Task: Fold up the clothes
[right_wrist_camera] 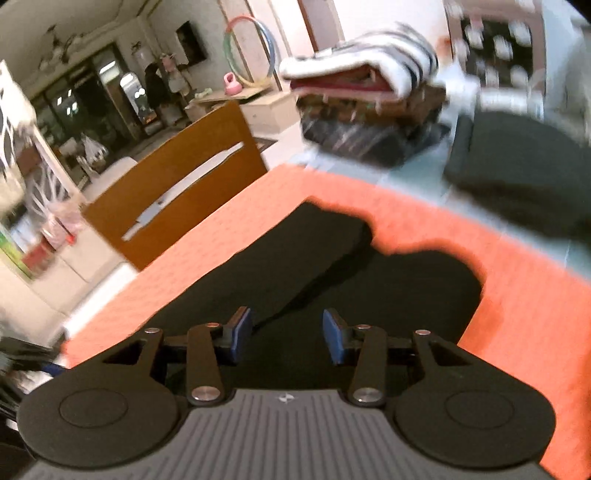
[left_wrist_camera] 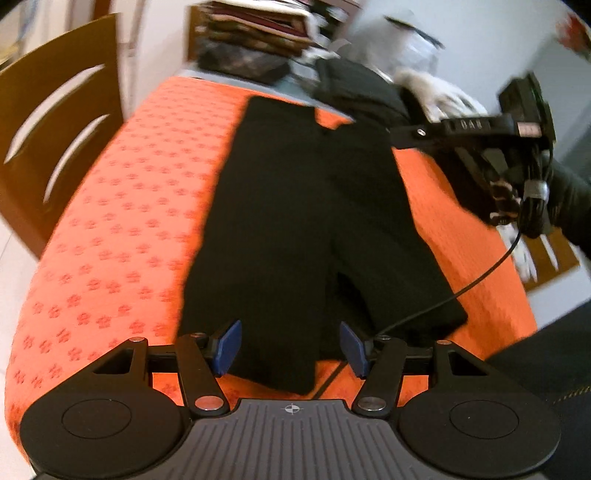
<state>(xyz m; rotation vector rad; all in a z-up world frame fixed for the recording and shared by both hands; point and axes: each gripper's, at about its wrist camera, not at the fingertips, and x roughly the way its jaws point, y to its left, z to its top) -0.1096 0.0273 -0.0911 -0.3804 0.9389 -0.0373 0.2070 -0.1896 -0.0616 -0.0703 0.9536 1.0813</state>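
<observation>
Left wrist view: black trousers [left_wrist_camera: 295,221] lie flat on the orange patterned cloth [left_wrist_camera: 110,229] covering the table, lengthwise from near to far. Two leg panels run side by side with a seam-like gap between them, and the near hems reach almost to the table's near edge. The left gripper [left_wrist_camera: 291,345] sits low over those hems, jaws wide with nothing between the blue pads. That placement fits either a grasp about to be taken at the hem or a release just made; the frame does not settle which. At far right the right gripper [left_wrist_camera: 476,127], held in a hand [left_wrist_camera: 506,195], hangs above the garment's far right side. A wooden chair [left_wrist_camera: 55,129] stands at the left, and a pile of folded fabrics [left_wrist_camera: 255,33] lies beyond the far edge.

Right wrist view: motion blur is heavy. This gripper's jaws stand wide and empty over the dark cloth, whose rounded far edge shows against the orange. Another dark garment [right_wrist_camera: 517,162] lies at far right, off the orange cloth. Whether the trousers are already folded once cannot be determined.
</observation>
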